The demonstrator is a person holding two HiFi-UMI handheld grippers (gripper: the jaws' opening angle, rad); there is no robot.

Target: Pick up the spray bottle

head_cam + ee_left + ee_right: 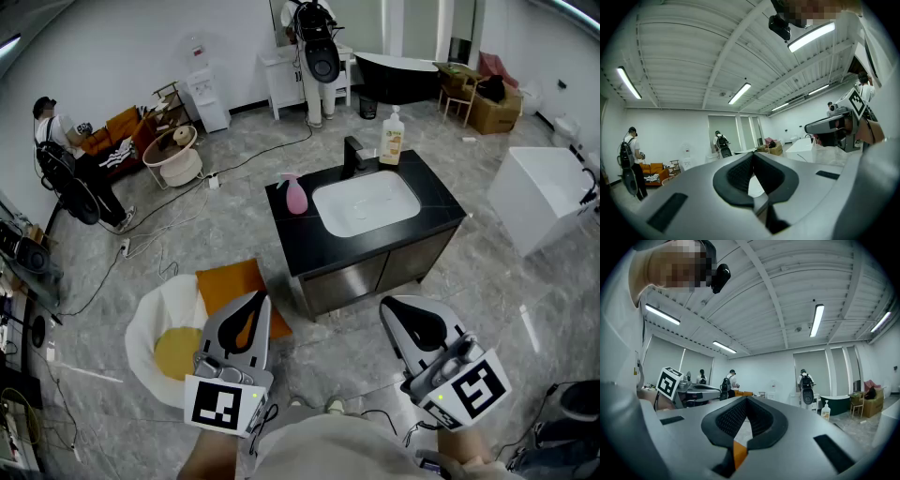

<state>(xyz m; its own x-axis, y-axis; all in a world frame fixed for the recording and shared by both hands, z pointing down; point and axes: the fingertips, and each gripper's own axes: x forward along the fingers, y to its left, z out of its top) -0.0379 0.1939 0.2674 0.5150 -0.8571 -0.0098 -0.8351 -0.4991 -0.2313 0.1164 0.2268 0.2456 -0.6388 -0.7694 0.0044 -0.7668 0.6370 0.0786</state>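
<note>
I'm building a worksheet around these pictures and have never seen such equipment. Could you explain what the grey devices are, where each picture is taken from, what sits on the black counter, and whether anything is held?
A person holds a hand-operated two-jaw tool in each hand: the left tool and the right tool. The patterned cubes are part of them. The wide picture comes from a camera on the person's head, looking steeply down. The other two come from cameras riding on each tool, looking along its jaws into the room. The black counter has a white sink set into it, with a black tap, a pink spray bottle and a soap pump bottle standing on it. Both tools are shut and empty, held well short of the counter. The spray bottle is not yet picked up.
</note>
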